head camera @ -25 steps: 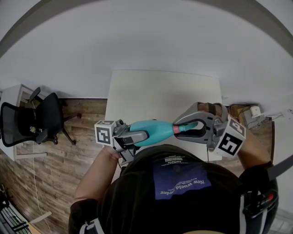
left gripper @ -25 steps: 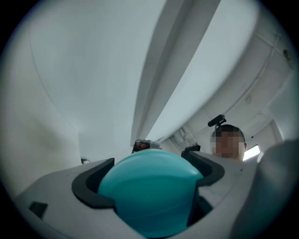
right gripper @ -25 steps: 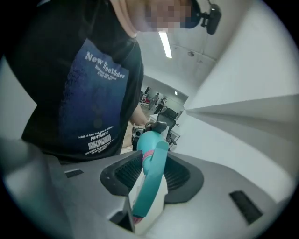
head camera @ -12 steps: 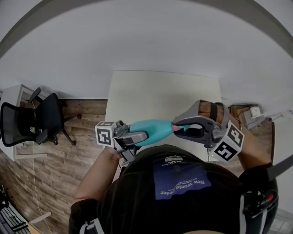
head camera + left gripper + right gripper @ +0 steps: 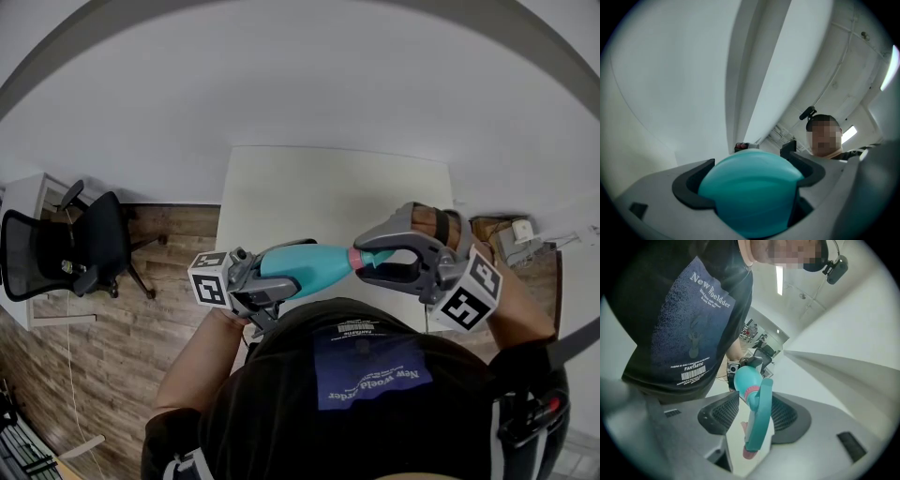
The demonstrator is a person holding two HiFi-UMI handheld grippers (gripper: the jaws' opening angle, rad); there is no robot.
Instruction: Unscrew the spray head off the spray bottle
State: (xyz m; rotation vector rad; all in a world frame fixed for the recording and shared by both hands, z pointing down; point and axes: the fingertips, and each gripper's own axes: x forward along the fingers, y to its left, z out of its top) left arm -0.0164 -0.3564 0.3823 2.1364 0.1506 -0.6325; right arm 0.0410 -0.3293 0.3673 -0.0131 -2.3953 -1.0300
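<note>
A teal spray bottle (image 5: 309, 265) is held level in front of the person's chest, above the near edge of the white table (image 5: 328, 187). My left gripper (image 5: 279, 273) is shut on the bottle's round body (image 5: 752, 192), whose dark pads (image 5: 691, 187) press it from both sides. A pink collar (image 5: 751, 392) joins the body to the teal spray head (image 5: 757, 420). My right gripper (image 5: 752, 411) sits around that head and its jaws are opening. A gap shows between the left pad (image 5: 719, 413) and the head. In the head view the right gripper (image 5: 366, 262) is at the bottle's right end.
A black office chair (image 5: 66, 248) stands on the wooden floor (image 5: 141, 309) to the left of the table. A white cabinet (image 5: 23, 202) is at the far left. Small boxes and a socket (image 5: 511, 230) lie on the floor to the right.
The right gripper's jaws have widened around the spray head and its marker cube has turned slightly. The left gripper has tipped up a little with the bottle.
</note>
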